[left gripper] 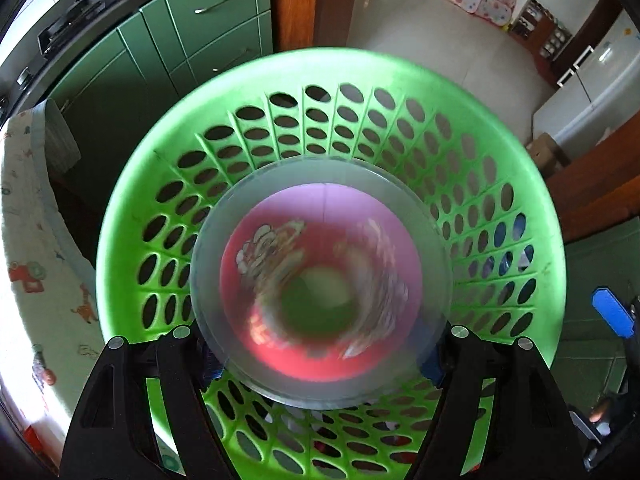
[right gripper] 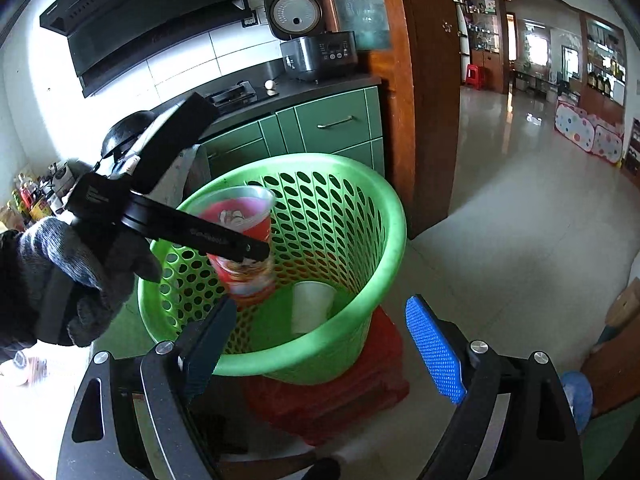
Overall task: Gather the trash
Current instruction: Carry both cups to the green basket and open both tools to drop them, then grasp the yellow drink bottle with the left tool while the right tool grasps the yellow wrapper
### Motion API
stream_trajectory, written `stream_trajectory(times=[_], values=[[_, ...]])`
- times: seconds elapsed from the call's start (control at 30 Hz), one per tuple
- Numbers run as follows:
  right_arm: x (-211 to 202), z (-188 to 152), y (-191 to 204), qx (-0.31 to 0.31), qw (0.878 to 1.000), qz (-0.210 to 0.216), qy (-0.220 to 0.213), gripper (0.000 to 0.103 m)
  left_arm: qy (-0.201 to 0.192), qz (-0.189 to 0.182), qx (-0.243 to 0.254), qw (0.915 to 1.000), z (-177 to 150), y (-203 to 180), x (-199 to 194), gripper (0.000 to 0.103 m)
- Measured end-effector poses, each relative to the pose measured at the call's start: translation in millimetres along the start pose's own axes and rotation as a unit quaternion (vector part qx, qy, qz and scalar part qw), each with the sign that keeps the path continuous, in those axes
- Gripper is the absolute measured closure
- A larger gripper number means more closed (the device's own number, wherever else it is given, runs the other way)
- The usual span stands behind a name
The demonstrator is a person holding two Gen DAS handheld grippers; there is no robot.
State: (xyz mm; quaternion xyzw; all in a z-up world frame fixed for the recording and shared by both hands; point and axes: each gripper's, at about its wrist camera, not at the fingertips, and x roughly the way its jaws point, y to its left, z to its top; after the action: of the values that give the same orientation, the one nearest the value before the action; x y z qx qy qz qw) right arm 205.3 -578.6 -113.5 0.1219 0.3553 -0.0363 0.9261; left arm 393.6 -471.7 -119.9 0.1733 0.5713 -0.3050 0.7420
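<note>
The right gripper [right gripper: 324, 344] stood nearest, its blue pads [right gripper: 436, 348] wide apart with nothing between them, aimed at the basket [right gripper: 384, 240]. Its blue pad [left gripper: 612, 312] showed at the right edge of the left wrist view.

The left gripper [left gripper: 320, 336] was clamped on a clear plastic cup [left gripper: 320, 288] with a red and pink printed sleeve, fingers at middling width against the cup's sides. In the right wrist view a gloved hand [right gripper: 76, 280] held that gripper [right gripper: 256, 252] over the basket's near-left rim, and the cup [right gripper: 244, 248] hung inside the basket's mouth. The cup's long axis ran steeply, a little tilted, open mouth up and narrow base down toward the basket floor. It was blurred in both views, so its print could not be read.

The green perforated basket [left gripper: 132, 216] held one white cup [right gripper: 312, 304], resting against the far wall near the bottom, mouth upward. The basket sat on something red [right gripper: 360, 384] on the floor.

Behind stood green cabinets [right gripper: 336, 128] and a counter bearing a cooker [right gripper: 316, 52] with its lid up.
</note>
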Motion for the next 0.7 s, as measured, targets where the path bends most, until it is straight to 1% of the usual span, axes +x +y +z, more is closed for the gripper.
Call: stream_trajectory(times=[0.27, 0.4, 0.57, 0.7], values=[[-3, -7, 3, 0.005, 1.000, 0.000, 0.002, 0.019, 0.011, 0.009, -0.008, 0.9999, -4, 1, 1, 0.030], [-8, -9, 4, 0.005, 1.000, -0.003, 0.000, 0.019, 0.003, 0.003, -0.007, 1.0000, -8, 6, -9, 0.030], [-23, -8, 14, 0.001, 1.000, 0.002, -0.007, 0.019, -0.019, 0.009, -0.009, 0.9997, -18, 3, -41, 0.030], [-41, -9, 33, -0.010, 1.000, 0.008, -0.018, 0.019, -0.051, 0.003, -0.021, 0.9985, -37, 8, -81, 0.030]])
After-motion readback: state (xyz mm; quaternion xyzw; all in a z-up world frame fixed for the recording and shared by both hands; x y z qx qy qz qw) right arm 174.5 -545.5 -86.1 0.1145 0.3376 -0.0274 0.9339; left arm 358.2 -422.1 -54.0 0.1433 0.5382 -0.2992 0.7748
